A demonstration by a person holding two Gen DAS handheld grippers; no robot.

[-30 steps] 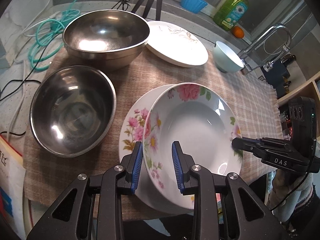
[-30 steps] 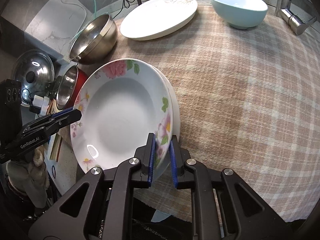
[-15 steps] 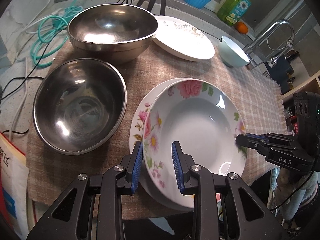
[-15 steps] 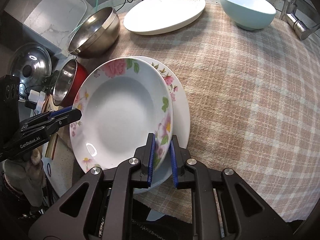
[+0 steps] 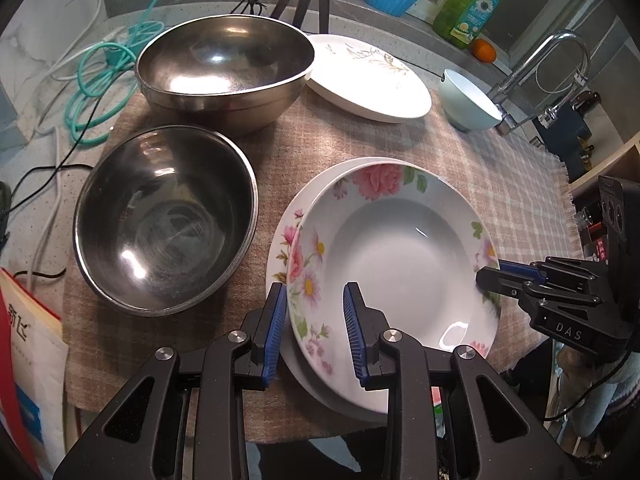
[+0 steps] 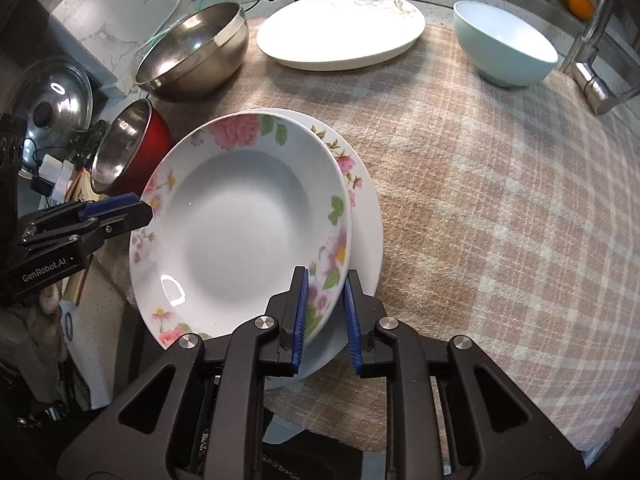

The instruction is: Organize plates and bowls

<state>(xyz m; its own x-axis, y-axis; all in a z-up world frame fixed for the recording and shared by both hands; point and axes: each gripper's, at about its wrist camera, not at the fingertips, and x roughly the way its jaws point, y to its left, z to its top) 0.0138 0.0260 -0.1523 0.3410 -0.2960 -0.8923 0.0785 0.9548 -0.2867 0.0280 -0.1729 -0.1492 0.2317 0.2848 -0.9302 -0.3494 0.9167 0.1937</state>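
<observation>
We have the deep flowered plate [image 6: 244, 220] resting on the flatter flowered plate [image 6: 366, 216], a little off centre, so the lower rim shows on one side. The stack lies directly in front of both grippers, on the checked cloth [image 6: 500, 208]. The right gripper [image 6: 325, 316] has its jaws around the near rim of the deep plate; they have just been opening, and now there is a gap on both sides of the rim, so we judge the plate is released and stands by itself. The left gripper [image 5: 316, 332] is also around the rim on the opposite side, with its blue pads [image 5: 276, 324] clearly apart from the porcelain, not pressing. We think the two plates are put together because they have the same pattern. Beyond the left gripper, to its left, two steel bowls [image 5: 164, 220] stand side by side, not yet nested. Further ahead lie the white plate [image 6: 340, 30] and the pale blue bowl [image 6: 506, 44].
</observation>
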